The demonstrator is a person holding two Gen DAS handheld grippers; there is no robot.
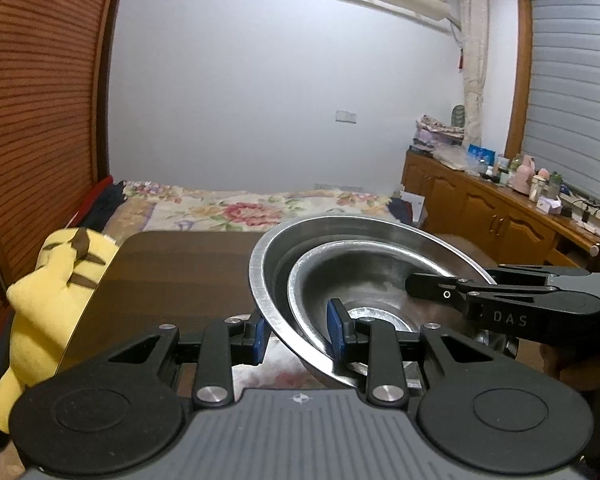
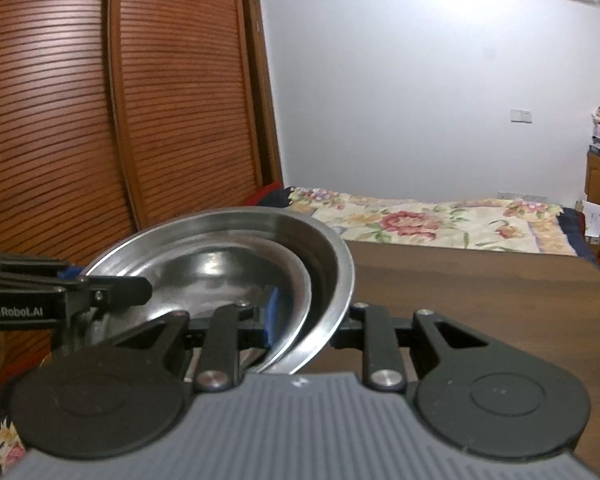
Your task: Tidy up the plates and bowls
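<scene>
Inside the large steel bowl nests, seemingly loosely, a smaller bowl.

Each camera sits low behind its own fingers, looking forward and slightly down across the tabletop toward the bed and far wall. Both views are very close to the nested steel bowls, seen from opposite sides.
</scene>
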